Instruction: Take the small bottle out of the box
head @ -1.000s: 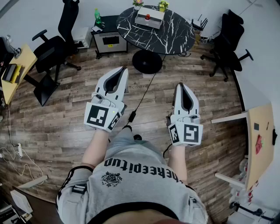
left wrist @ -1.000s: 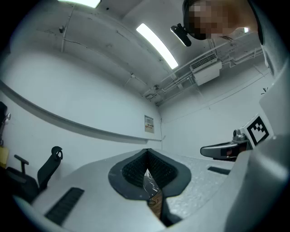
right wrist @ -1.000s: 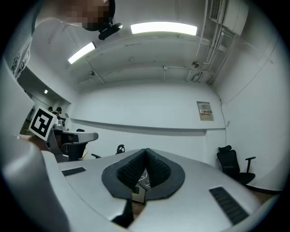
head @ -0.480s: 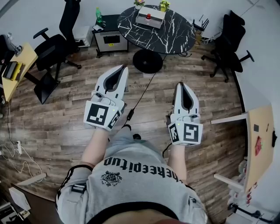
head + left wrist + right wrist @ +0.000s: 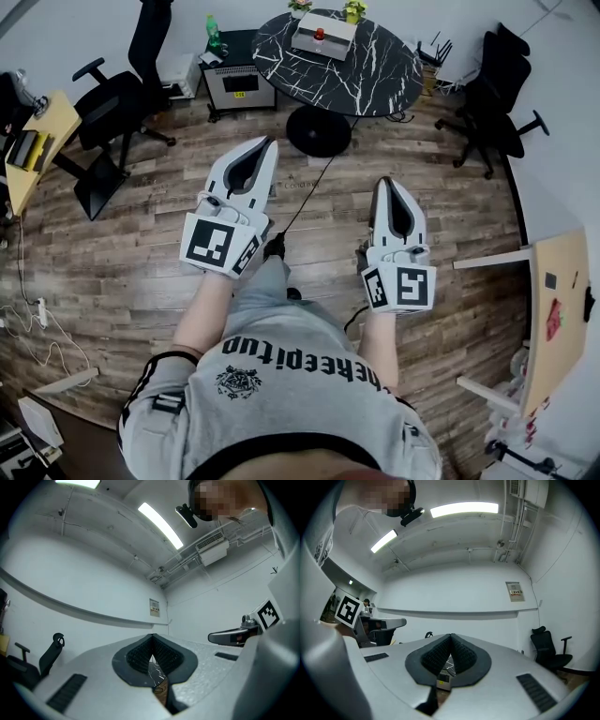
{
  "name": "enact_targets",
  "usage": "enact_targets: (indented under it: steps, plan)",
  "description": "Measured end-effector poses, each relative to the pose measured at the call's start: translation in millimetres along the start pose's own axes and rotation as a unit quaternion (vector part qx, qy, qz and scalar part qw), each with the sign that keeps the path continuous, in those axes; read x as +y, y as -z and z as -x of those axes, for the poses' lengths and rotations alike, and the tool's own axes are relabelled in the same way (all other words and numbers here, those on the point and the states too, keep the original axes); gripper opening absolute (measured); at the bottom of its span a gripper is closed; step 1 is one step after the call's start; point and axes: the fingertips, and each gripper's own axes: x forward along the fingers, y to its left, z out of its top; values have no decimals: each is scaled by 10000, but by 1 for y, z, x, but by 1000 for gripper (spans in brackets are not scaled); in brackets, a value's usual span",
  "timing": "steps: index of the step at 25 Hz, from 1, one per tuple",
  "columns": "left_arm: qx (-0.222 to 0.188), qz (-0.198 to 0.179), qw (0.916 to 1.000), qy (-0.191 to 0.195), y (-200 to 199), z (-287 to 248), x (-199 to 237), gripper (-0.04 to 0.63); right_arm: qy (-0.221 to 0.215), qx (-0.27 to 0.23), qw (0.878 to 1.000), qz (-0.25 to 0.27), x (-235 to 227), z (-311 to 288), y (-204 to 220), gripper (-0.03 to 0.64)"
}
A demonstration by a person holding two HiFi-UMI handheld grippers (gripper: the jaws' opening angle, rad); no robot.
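A white box (image 5: 322, 37) stands on the round black marble table (image 5: 375, 70) at the far end of the room in the head view. A small red-topped item (image 5: 317, 36) pokes out of the box; it is too small to tell whether it is the bottle. My left gripper (image 5: 267, 142) and right gripper (image 5: 386, 181) hang in front of my body over the wooden floor, well short of the table. Both point toward the table. In the left gripper view the left gripper (image 5: 152, 637) is shut with nothing in it. The right gripper (image 5: 451, 637) is likewise shut and empty.
Black office chairs stand at the left (image 5: 122, 94) and right (image 5: 492, 84) of the table. A low cabinet (image 5: 234, 84) with a green bottle (image 5: 212, 36) sits beside it. Wooden desks flank the room at left (image 5: 42, 141) and right (image 5: 558, 309). A black cable (image 5: 314, 187) runs across the floor.
Both grippers keep the same shut pose. The room has shifted slightly in the head view, with the table sitting a little further right.
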Motion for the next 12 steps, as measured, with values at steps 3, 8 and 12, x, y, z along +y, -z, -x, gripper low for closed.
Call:
enact_targets:
  steps: [3,8,12]
  plan:
    - [-8,-10,10000,12,4,-12,7,3,28,-23,10000,-65,-9,-14,3,2]
    - [-47,10,10000,-25,14,-45,34,3,26,-24,10000,-45,-21,-54,11,2]
    - [-108,25,9999,-47,21,-85,65,3,26,-34,10000,-23,-35,-103,16,2]
